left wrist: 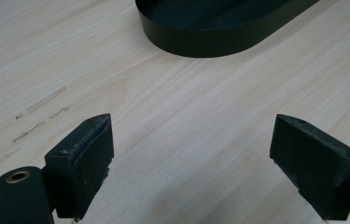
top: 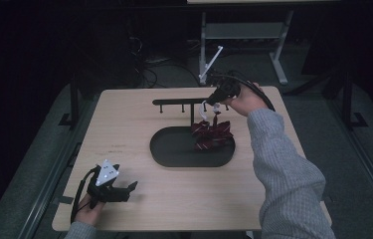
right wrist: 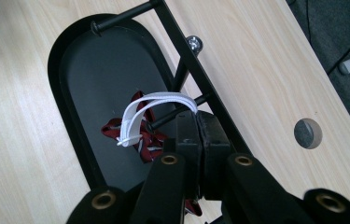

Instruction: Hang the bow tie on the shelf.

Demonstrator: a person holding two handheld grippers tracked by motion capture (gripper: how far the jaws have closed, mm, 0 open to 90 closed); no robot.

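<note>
From the high view, my right gripper [top: 213,102] is out at the far side of the table [top: 124,134], up against the right end of the black rack [top: 184,102] that stands on the oval black tray [top: 174,152]. Below it hangs a dark red striped bow tie [top: 212,135], its lower part resting on the tray, with its white elastic loop [top: 204,110] rising toward my jaws. My left gripper [top: 124,191] sits idle at the near left corner, well apart from all this. In the left gripper view my jaws stand wide apart with nothing between them, just above bare wood, and the near wall of the tray [left wrist: 210,42] lies ahead. In the right gripper view my jaws are pressed together on the white elastic loop [right wrist: 156,100], which arches out from them right beside a short peg [right wrist: 175,113] of the rack; the bow tie [right wrist: 137,137] dangles under it over the tray floor. I judge I'm at the hanging step: the loop is held by the peg, though I can't tell whether it is already over the peg's tip. Next I'd need to carry the loop along the peg, keep it spread, then let go once it bears the weight.
</note>
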